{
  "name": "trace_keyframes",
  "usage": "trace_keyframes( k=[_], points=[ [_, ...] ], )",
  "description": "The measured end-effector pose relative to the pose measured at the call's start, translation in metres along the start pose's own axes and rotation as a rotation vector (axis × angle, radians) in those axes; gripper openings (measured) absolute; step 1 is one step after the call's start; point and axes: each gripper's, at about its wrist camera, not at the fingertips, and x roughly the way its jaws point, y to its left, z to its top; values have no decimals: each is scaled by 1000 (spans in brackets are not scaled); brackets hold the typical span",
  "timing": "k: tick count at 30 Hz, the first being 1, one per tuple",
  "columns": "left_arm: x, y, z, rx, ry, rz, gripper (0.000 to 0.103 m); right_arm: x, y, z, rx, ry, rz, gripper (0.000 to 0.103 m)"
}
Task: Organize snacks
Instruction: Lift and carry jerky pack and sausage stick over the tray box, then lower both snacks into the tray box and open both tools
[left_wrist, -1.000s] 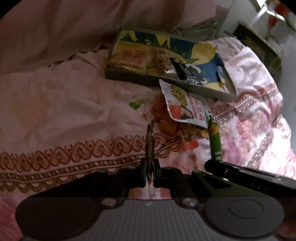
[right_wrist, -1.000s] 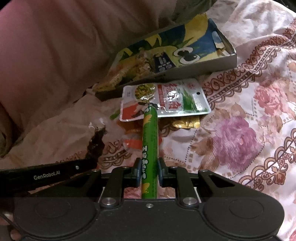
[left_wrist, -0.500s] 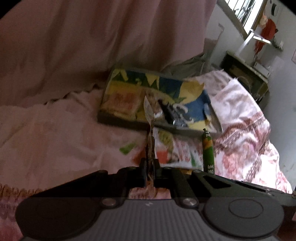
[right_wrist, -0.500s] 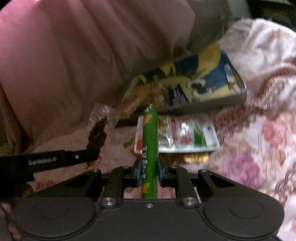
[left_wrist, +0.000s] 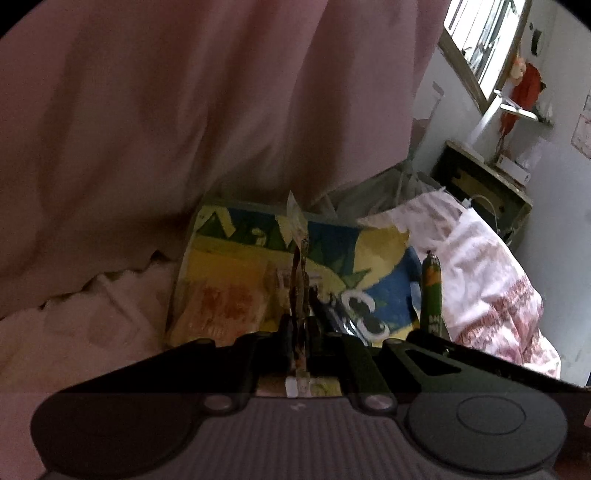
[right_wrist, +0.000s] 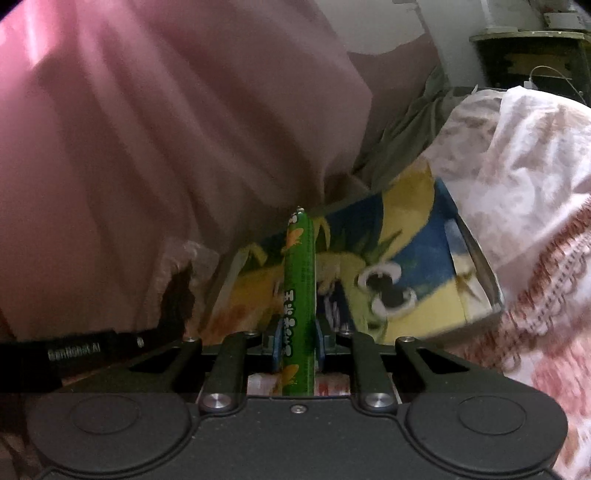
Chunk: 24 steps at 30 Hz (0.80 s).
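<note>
Fingers of the left gripper (left_wrist: 300, 325) are pinching a thin dark packet (left_wrist: 300, 273) edge-on, and beyond its tip the tray (left_wrist: 236, 254) is now filling the view where a second ago loose pouches on the bedspread (left_wrist: 491, 295) lay ahead. Right gripper (right_wrist: 298, 343) is clamping a green stick (right_wrist: 300, 280) upright between its fingers, the tray (right_wrist: 436, 236) now lying just past them, so both snacks are probably arriving for drop-off.

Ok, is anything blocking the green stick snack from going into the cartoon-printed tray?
Nothing visible: the green stick snack in the right gripper points at the cartoon-printed tray, with open space between.
</note>
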Motion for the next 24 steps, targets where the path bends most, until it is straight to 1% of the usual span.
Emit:
trace_keyframes(
  k=[4, 5, 7, 12, 14, 17, 24],
  points=[
    [25, 6, 7, -28, -4, -14, 6, 26, -5, 12, 7, -21, -3, 19],
    [29, 7, 8, -28, -6, -15, 6, 31, -7, 14, 4, -32, 13, 19],
    [38, 11, 10, -36, -13, -22, 6, 42, -9, 18, 10, -34, 14, 19],
    [60, 15, 14, -63, -4, -41, 6, 67, -13, 22, 44, -33, 24, 19],
    [65, 14, 13, -51, 2, -50, 6, 74, -13, 21, 55, -32, 35, 19],
    [71, 10, 9, -16, 12, -44, 6, 82, -12, 19, 49, -19, 39, 19],
    [76, 11, 3, -3, 44, -34, 6, 94, -9, 6, 22, 15, 23, 19]
  ],
)
